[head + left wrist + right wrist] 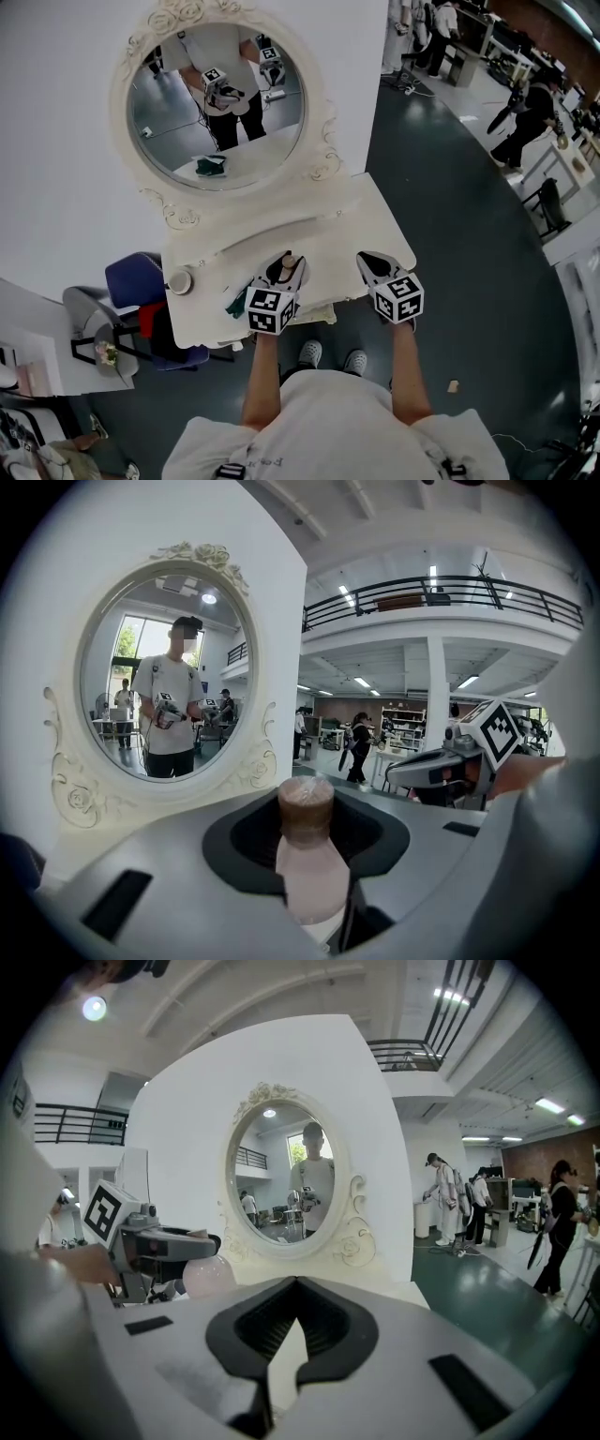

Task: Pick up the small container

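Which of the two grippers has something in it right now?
The left gripper: its jaws grip the brown-capped small container. The right gripper is shut with nothing between its jaws.

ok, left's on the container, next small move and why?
Probably lift the left gripper straight up a little, grip unchanged. Its jaws are closed on the small container, brown cap up, over the white table; whether it has cleared the top is unclear. The right gripper is shut, empty, out of the way.
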